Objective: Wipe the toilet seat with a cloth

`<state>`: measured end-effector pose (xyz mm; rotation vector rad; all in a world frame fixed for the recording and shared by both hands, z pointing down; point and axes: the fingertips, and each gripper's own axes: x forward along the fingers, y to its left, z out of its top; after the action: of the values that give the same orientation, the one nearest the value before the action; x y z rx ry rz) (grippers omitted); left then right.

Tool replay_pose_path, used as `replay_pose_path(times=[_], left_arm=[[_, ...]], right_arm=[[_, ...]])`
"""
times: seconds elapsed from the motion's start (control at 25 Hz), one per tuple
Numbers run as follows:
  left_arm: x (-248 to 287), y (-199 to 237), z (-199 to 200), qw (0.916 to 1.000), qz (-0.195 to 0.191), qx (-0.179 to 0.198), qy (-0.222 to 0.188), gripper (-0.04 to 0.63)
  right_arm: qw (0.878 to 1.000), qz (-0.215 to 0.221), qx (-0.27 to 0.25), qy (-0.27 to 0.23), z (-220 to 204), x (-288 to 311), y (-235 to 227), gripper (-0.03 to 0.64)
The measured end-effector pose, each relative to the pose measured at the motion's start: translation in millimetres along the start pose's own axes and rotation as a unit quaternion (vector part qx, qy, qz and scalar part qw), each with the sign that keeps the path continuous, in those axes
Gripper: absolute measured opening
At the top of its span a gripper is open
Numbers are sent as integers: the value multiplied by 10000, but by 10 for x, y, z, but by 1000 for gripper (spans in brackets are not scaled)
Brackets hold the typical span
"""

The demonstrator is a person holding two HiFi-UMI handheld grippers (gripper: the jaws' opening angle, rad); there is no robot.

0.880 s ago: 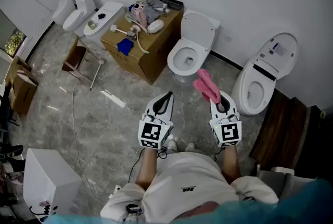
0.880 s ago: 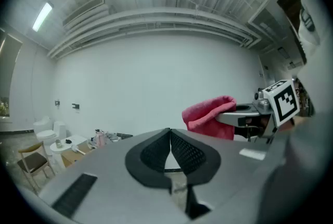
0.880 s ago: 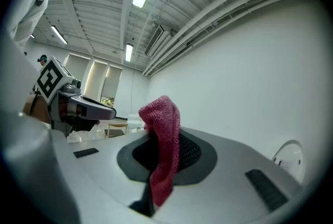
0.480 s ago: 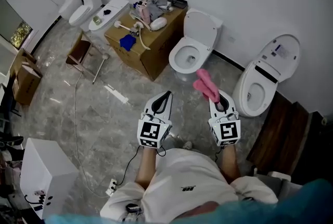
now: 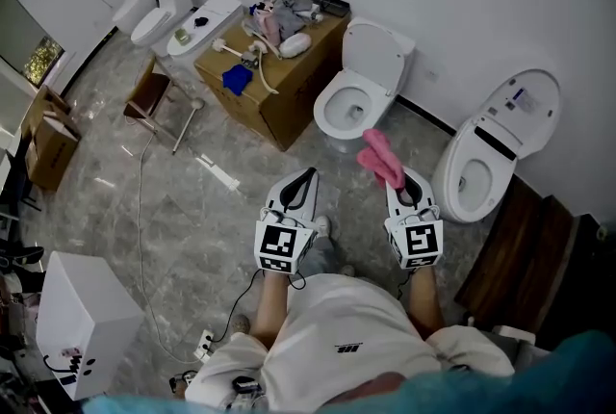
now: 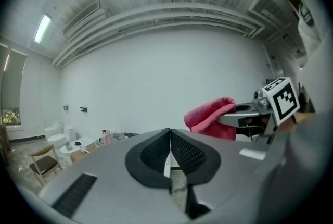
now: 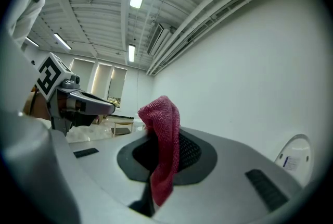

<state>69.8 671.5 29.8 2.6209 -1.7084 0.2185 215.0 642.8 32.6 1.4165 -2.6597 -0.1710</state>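
A white toilet (image 5: 354, 99) with its lid raised and seat down stands against the wall, ahead of me. My right gripper (image 5: 402, 183) is shut on a pink cloth (image 5: 381, 158), which sticks out past the jaws just short of the bowl. The cloth (image 7: 162, 139) droops over the jaws in the right gripper view, and the cloth (image 6: 212, 116) also shows in the left gripper view. My left gripper (image 5: 305, 179) is shut with nothing in it, held level beside the right one, over the floor.
A second toilet (image 5: 491, 150) with lid up stands to the right. A cardboard box (image 5: 262, 65) piled with clutter sits left of the middle toilet. More white fixtures (image 5: 162, 10) and a chair (image 5: 149, 94) stand farther left. A cable (image 5: 141, 210) runs across the floor.
The view has shifted slightly, with the room sliding a little right and down. Both grippers keep their pose and the cloth stays held.
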Motion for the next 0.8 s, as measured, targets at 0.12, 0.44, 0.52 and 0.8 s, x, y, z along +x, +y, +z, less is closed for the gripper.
replay_pose_path(times=[0.12,0.44,0.52,0.8], left_arm=[[91,116,-11,10000,53,-3,10,14],[481,553,-70,9999,50,-55,73,14],[625,670,-79,9999,8,-68,100,14],[1099,1130,-101,9997,-116,-126,174,14]], right_arm=[[10000,70,-26,33,-23,156,-15,21],[9999,77,-68,96,-44,733,-106,21],[9999,52,-60,136,-63,902,-150,21],[9995,36,-27,311,-116,1524,-261,21]])
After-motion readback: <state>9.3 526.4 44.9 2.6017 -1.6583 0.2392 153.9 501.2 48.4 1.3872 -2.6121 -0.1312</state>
